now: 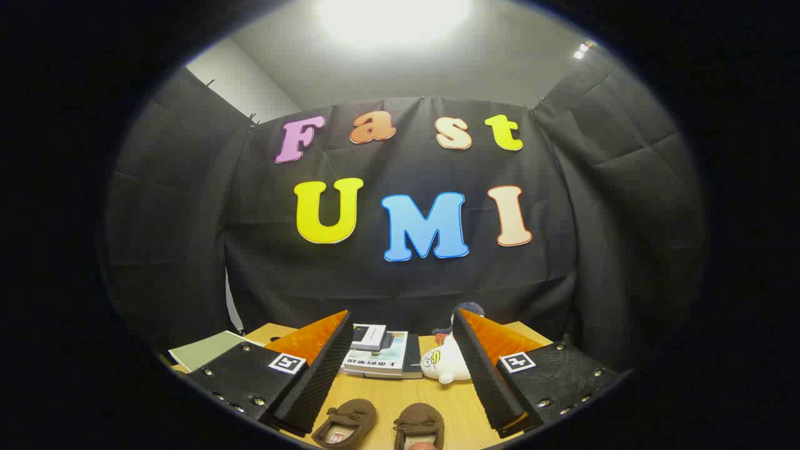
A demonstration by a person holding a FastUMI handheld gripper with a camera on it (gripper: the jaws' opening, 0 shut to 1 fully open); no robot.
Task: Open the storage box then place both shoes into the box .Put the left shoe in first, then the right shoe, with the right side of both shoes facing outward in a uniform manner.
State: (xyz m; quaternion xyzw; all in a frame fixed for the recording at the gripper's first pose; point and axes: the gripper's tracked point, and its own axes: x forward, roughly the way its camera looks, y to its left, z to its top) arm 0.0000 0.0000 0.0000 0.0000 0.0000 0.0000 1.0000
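1. Though the storage box cannot be seen from here, the wooden table (387, 400) carries everything else, so the opening step looks not yet begun.
2. Spread wide with nothing between its fingers, the gripper (400, 375) hangs above the near part of the table, its jaws well apart.
3. Beyond the fingers lies a stack of books (381, 356), with a white plush toy (445, 365) just beside it and a green folder (206, 350) further off to the left.
4. Just below and between the fingers sit the two brown shoes, one (345, 422) near the other (420, 426), toes towards the books.
5. They look like soft moccasins: probably light, pliant, and apt to fold if pinched at the toe.
6. A hold across the heel collar or side wall seems firmest, judging by the open mouths; which shoe is the left I cannot tell.
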